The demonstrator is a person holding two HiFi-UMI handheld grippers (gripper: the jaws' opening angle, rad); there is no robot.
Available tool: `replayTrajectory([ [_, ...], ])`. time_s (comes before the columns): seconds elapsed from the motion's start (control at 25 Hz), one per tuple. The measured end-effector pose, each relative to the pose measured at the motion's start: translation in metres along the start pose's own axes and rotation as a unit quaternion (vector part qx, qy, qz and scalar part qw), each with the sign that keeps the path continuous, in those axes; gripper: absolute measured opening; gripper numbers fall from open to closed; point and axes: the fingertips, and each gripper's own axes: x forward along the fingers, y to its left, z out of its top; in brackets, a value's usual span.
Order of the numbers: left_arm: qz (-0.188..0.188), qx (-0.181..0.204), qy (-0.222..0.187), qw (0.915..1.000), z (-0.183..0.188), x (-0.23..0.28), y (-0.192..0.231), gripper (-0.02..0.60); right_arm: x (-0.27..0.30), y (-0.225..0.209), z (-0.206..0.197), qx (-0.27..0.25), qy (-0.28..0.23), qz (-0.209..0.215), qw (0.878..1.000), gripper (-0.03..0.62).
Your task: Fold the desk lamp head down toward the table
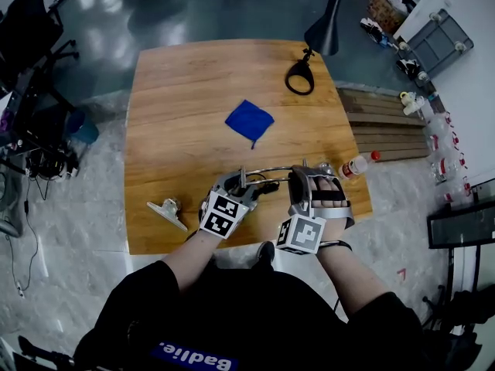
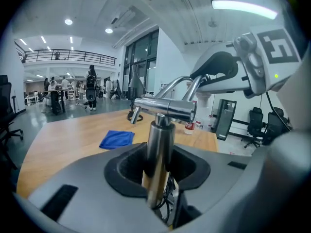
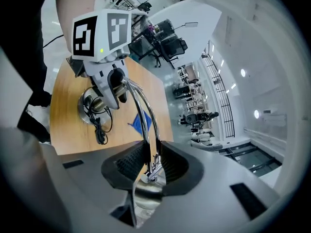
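- On the near side of the blue cloth (image 1: 250, 120), at the edge of the wooden table (image 1: 178, 91), stands the chrome desk lamp (image 2: 165, 108) with both grippers on it.
- The left gripper (image 1: 237, 184) sits nearer than the cloth and slightly to its left. Its jaws are part-way closed and clamped on the lamp's upright post (image 2: 158, 144), with the pads pressing both sides.
- The right gripper (image 1: 303, 178) sits nearer than the cloth and to its right. Its jaws are closed to a narrow gap and pinch the lamp's thin twin-rod arm (image 3: 144, 125) close to a small joint.
- The arm curves from the top of the post across to the right gripper (it is raised off the tabletop).
- The round base (image 3: 92, 103) rests on the wood under the left gripper, with a black cable (image 3: 99, 127) looped beside it.
- A black lamp (image 1: 302, 76) lies beyond the cloth, to its right.
- A bottle (image 1: 357, 165) stands at the table's right edge, nearer than the cloth.
- A silver metal piece (image 1: 168, 209) lies left of the cloth at the near edge.
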Motion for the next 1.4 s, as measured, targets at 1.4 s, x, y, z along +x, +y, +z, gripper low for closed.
replayTrajectory([
  [1.4,0.013,-0.018,-0.021,0.9995,0.001,0.0,0.003,0.128,0.049,0.08,0.0,0.346,-0.127,0.152,0.917,0.104],
])
